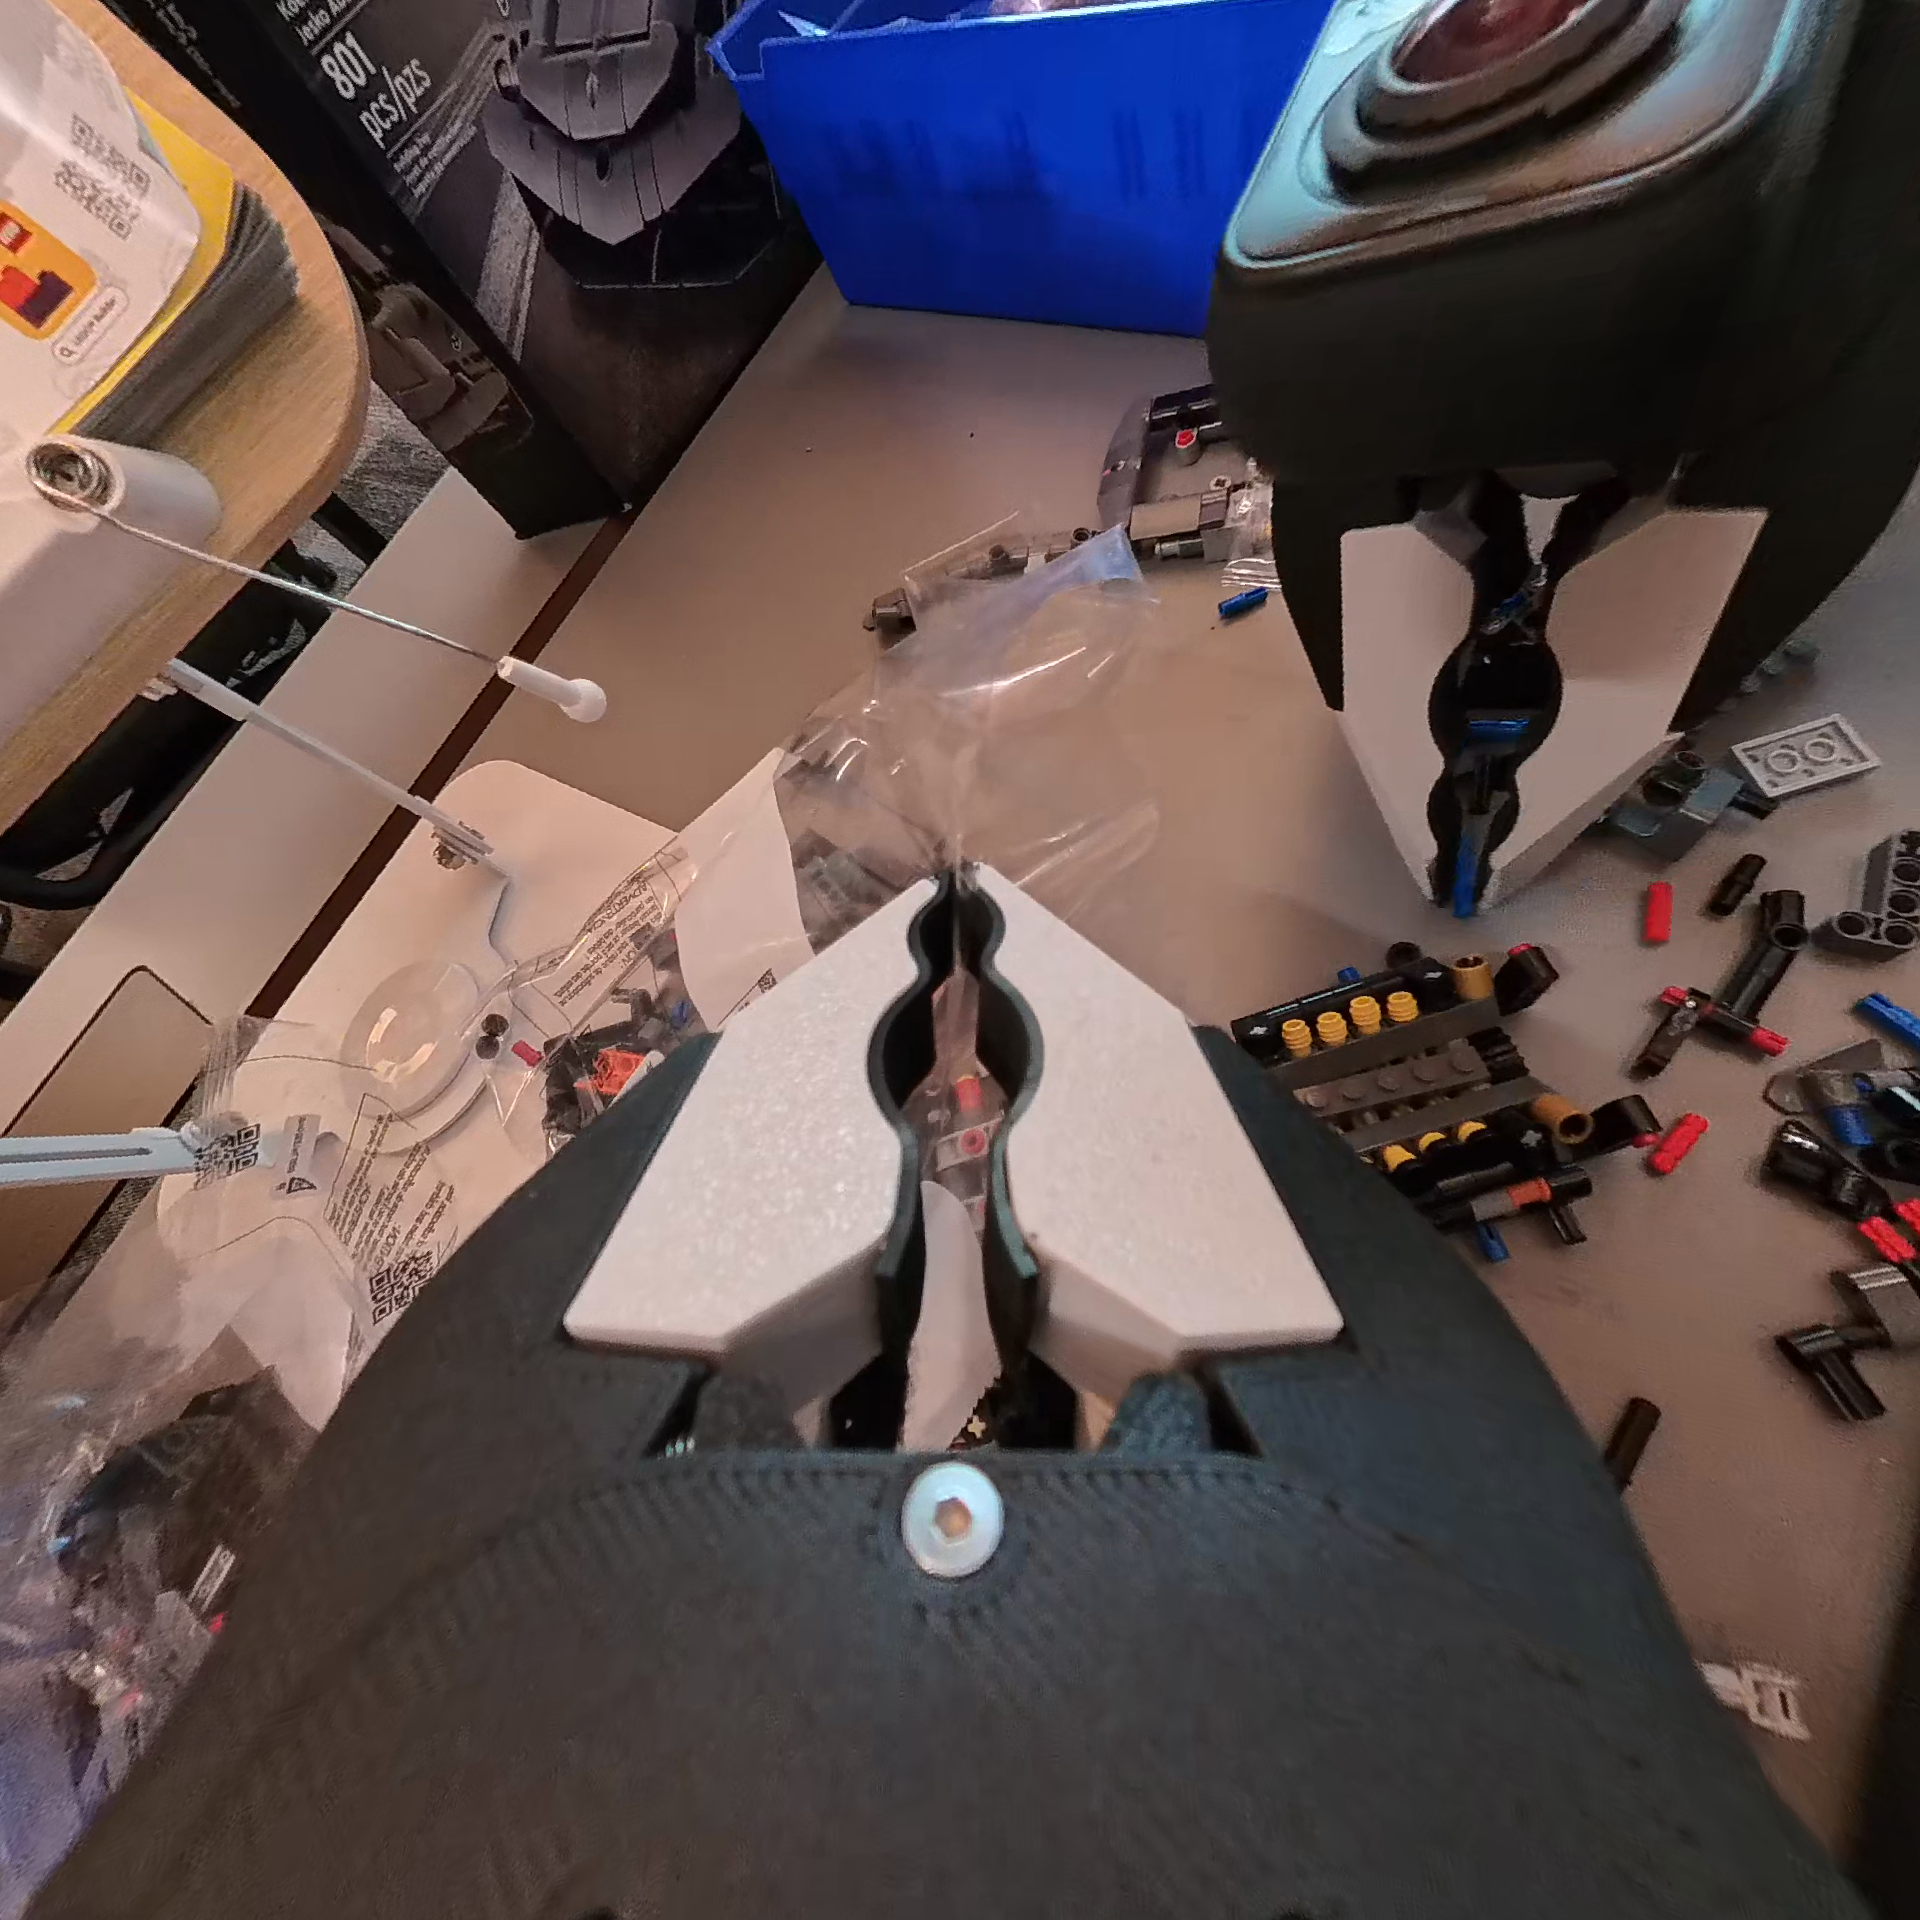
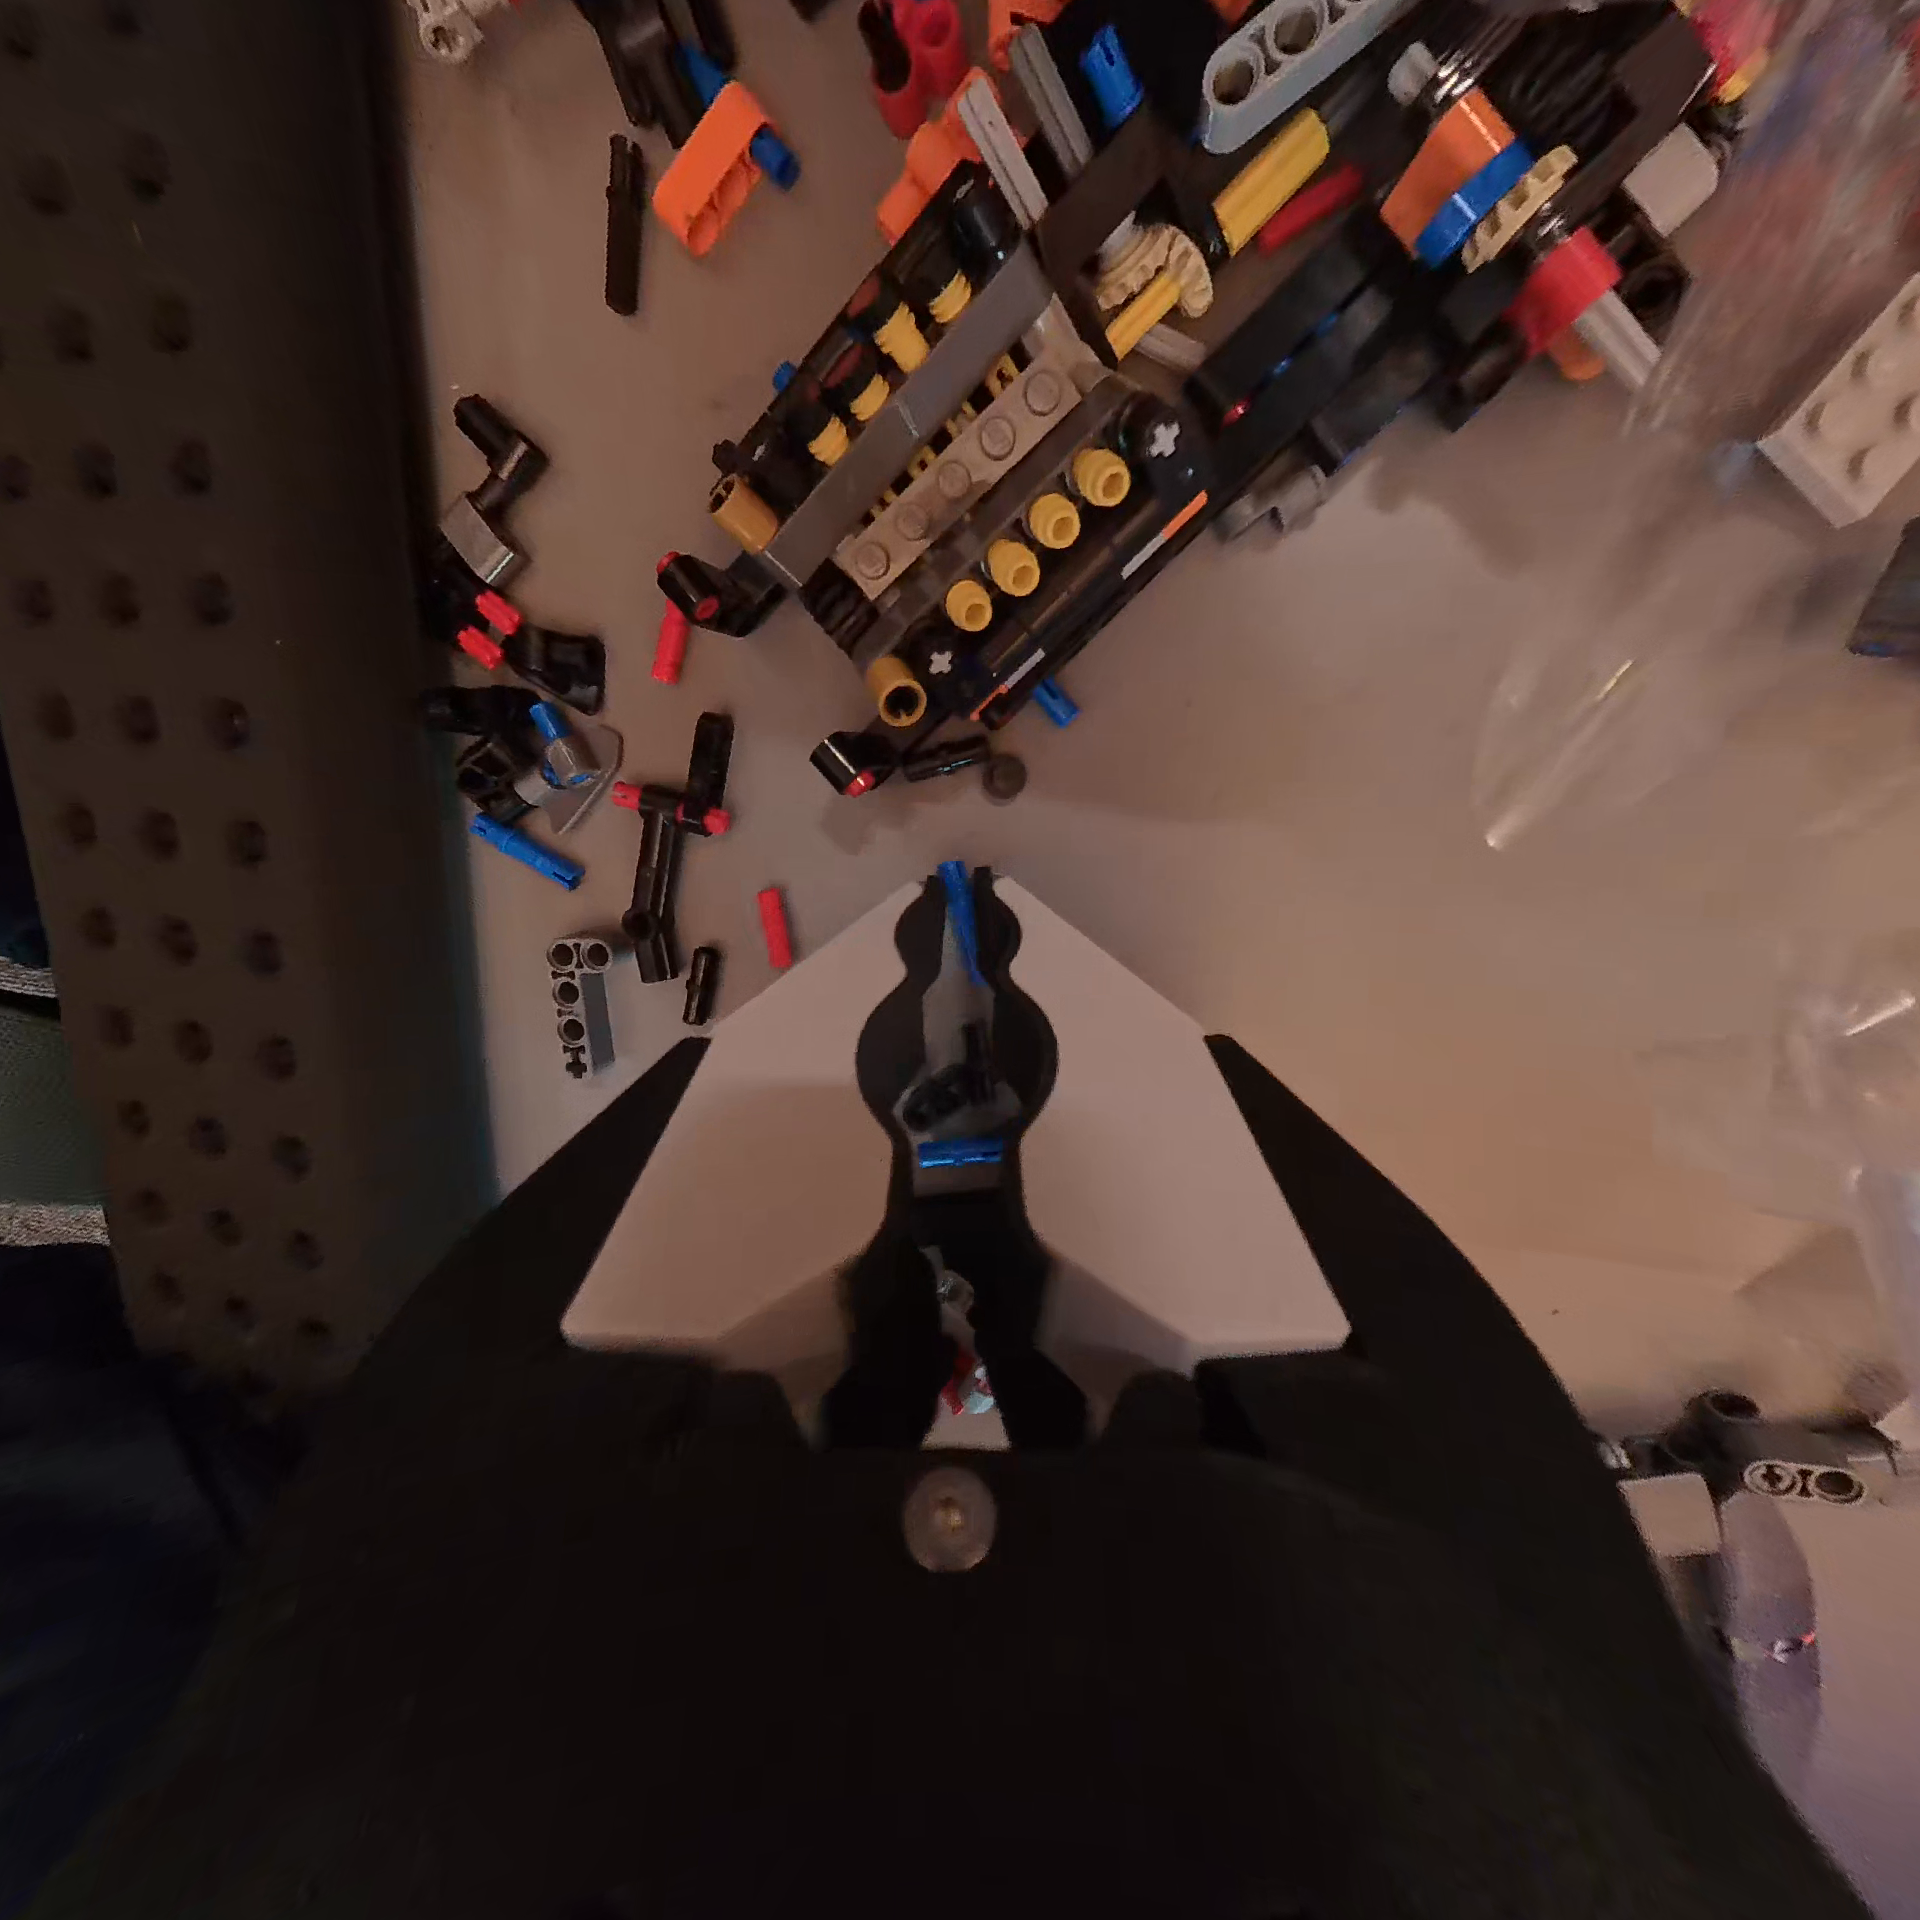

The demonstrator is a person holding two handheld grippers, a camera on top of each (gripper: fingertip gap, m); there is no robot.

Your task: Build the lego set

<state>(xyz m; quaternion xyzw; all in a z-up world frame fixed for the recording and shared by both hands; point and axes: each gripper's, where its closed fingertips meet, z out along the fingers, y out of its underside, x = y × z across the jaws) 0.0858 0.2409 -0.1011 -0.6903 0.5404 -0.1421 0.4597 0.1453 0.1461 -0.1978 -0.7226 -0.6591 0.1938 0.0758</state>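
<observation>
this is looking like an office or lab workspace turned into a hobby bench rather than a home. a pale grey desk is carrying a scatter of loose lego pieces, with a blue plastic bin sitting at the back and the dark set box leaning beside it. a rounded wooden side table is holding a stack of booklets at the left, with dark carpet showing under it. clear plastic parts bags are lying about. a dark perforated panel is standing along the desk's edge in the right wrist view.
</observation>
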